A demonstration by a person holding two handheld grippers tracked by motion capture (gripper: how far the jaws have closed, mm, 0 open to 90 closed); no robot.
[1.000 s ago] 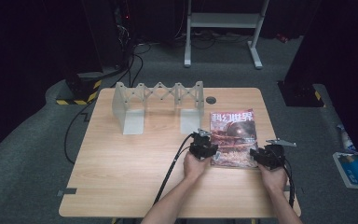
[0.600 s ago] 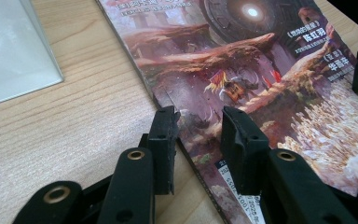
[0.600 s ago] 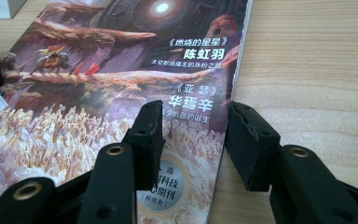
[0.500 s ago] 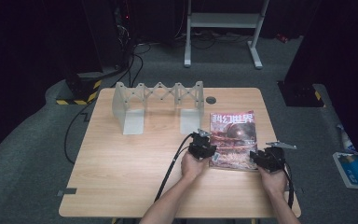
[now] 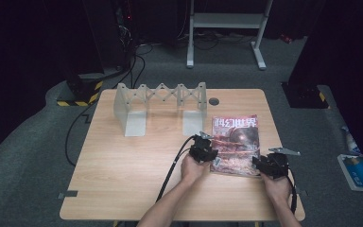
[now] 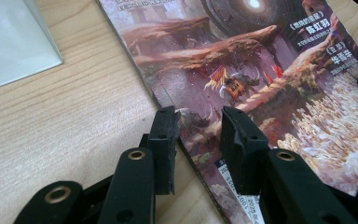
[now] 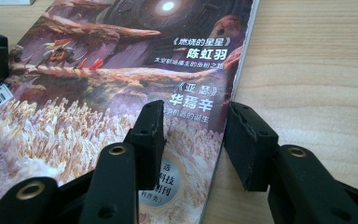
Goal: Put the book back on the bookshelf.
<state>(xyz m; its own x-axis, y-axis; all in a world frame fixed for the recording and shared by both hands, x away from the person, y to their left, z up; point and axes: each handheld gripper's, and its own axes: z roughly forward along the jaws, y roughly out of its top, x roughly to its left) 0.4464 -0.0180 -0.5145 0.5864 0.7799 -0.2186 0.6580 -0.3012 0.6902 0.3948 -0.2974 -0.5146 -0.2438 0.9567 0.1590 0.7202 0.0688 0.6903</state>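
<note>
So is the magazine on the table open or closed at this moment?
Closed. The magazine lies flat on the table with its front cover up; the title and whole cover picture show, and no inner pages are spread.

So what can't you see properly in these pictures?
- Magazine top edge and title: cut off by the frame in both gripper views.
- Its small cover print: too small to read in the high view.
- Whether the left gripper and right gripper jaw tips touch the cover: cannot tell.
- Metal book rack: just a pale corner, cut off by the left gripper view's edge.
</note>
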